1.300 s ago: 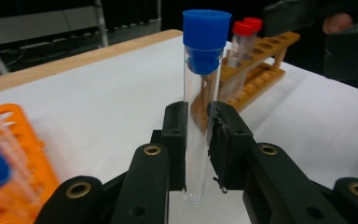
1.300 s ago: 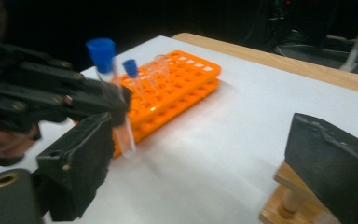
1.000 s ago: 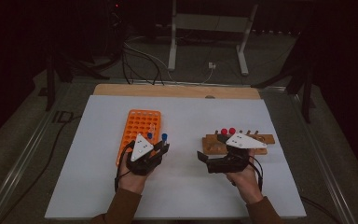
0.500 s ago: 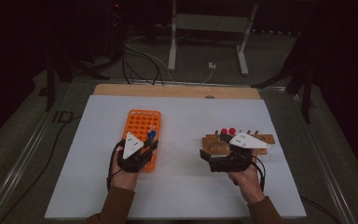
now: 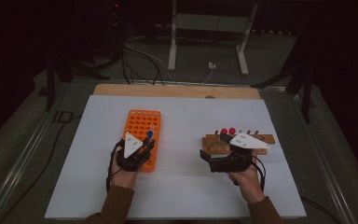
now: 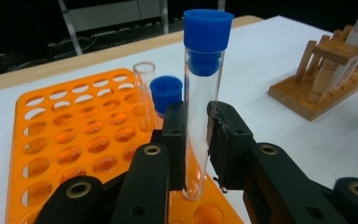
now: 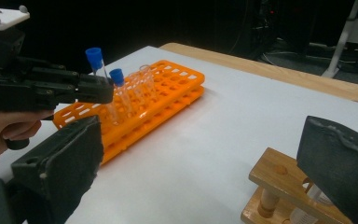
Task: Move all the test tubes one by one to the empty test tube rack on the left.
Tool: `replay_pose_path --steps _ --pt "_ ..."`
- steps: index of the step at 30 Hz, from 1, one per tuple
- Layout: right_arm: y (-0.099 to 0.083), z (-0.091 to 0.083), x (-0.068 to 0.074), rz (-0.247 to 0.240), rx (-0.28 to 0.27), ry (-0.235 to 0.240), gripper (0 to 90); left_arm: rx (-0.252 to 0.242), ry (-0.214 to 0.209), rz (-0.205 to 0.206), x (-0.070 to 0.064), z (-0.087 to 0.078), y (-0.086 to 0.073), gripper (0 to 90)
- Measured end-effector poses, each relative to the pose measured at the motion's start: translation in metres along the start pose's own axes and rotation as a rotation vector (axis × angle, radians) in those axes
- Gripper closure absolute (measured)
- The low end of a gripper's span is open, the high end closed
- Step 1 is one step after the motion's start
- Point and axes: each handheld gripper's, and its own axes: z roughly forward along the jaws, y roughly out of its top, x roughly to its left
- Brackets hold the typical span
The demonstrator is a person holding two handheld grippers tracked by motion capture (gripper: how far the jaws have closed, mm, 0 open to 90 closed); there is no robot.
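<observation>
My left gripper (image 5: 144,147) is shut on a clear test tube with a blue cap (image 6: 200,93), held upright over the near right part of the orange rack (image 5: 142,123). The tube's bottom hangs just above the rack's holes (image 6: 65,135). Another blue-capped tube (image 6: 166,93) and an uncapped clear tube (image 6: 144,88) stand in the rack behind it. My right gripper (image 5: 209,156) stands open at the left end of the wooden rack (image 5: 261,139), nothing between its jaws (image 7: 205,154). Two red-capped tubes (image 5: 228,131) sit in the wooden rack.
Both racks lie on a white board (image 5: 182,186) over a wooden table edge (image 5: 177,91). Bare board lies between the racks and in front of both hands. Cables (image 5: 140,56) and a metal stand (image 5: 205,28) are on the floor beyond.
My left gripper has carried the blue-capped tube a little to the left, from beside the orange rack to over its right side. The right gripper has stayed in place.
</observation>
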Motion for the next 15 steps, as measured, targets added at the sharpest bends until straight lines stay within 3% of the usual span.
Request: replay_pose_path --steps 10,15 --pt "0.001 -0.004 -0.003 0.007 -0.008 -0.005 0.2 0.125 0.013 0.001 -0.001 0.009 -0.008 77.5" --pt "0.001 -0.005 -0.004 0.009 -0.012 -0.005 0.2 0.15 0.015 0.005 -0.002 0.012 -0.009 77.7"
